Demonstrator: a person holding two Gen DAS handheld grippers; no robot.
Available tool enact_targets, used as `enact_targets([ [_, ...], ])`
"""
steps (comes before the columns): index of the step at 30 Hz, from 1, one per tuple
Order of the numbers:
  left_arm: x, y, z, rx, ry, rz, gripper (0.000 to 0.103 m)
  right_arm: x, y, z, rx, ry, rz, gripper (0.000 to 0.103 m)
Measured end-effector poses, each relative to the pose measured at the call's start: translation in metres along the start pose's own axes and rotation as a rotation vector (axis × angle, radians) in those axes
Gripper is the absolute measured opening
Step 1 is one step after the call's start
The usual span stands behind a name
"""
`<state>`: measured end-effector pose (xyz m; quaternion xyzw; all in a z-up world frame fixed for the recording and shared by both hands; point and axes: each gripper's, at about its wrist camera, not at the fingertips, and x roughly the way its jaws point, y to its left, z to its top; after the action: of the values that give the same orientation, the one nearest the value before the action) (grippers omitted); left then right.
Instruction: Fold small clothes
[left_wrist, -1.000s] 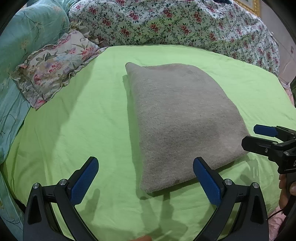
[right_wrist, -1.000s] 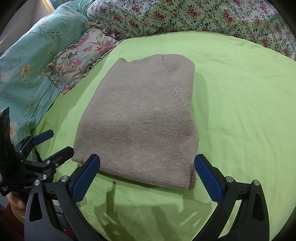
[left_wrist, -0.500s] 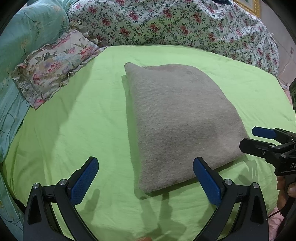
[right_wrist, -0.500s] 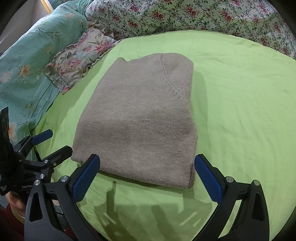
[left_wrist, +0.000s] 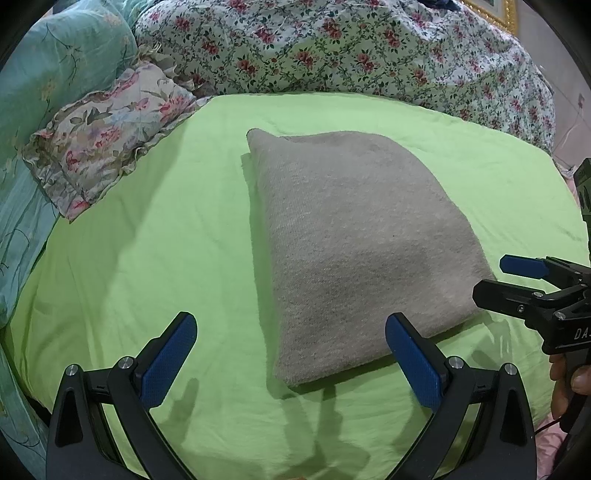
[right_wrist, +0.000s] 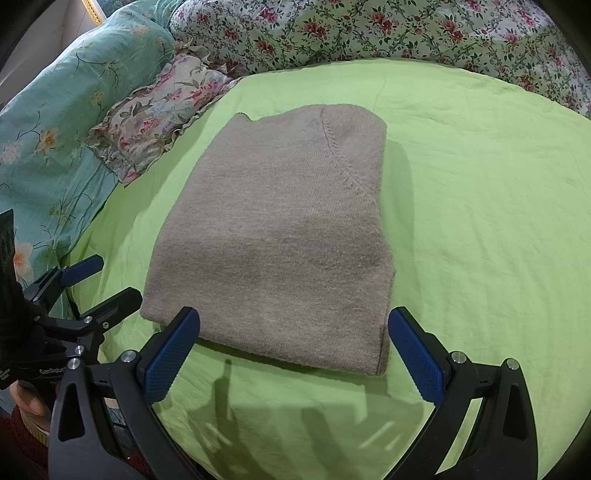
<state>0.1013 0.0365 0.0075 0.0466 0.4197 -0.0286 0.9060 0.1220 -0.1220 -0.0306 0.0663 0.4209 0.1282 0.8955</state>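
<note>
On the green sheet (left_wrist: 155, 258) a grey knitted garment (left_wrist: 354, 243) is lying folded into a thick, roughly rectangular stack, flat and smooth on top. Seen from the right wrist camera, the garment (right_wrist: 280, 240) is showing a raised seam line running down its far right part, and its near edge is resting just beyond the camera's own fingers.

Just in front of the garment's near edge, the left gripper (left_wrist: 291, 354) is hovering with its jaws spread wide and nothing between them; its right blue pad (left_wrist: 413, 365) is sitting just beside the garment's near corner, and I cannot tell if it is touching. At the garment's near right corner, the right gripper (left_wrist: 506, 280) is also standing wide open and empty, with part of a hand (left_wrist: 569, 384) showing on its handle.

From the right wrist camera, the right gripper (right_wrist: 291, 354) is spanning the width of the garment's near edge, while the left gripper (right_wrist: 99, 280) is sitting just off the garment's near left corner.

Beyond the garment's far left corner a frilled floral pillow (left_wrist: 103, 136) is lying on the sheet, with a teal flowered cover (right_wrist: 55, 110) left of it. Behind the garment a flowered quilt (left_wrist: 351, 48) is bunching along the far edge of the sheet
</note>
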Motion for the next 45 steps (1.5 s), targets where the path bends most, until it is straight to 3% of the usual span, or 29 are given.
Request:
enact_targets([
  [45, -0.0062, -0.0019, 0.0029, -0.001, -0.015, -0.003, 0.102, -0.0060, -0.0013, 0.0071, -0.007, -0.009, 0.005, 0.102],
])
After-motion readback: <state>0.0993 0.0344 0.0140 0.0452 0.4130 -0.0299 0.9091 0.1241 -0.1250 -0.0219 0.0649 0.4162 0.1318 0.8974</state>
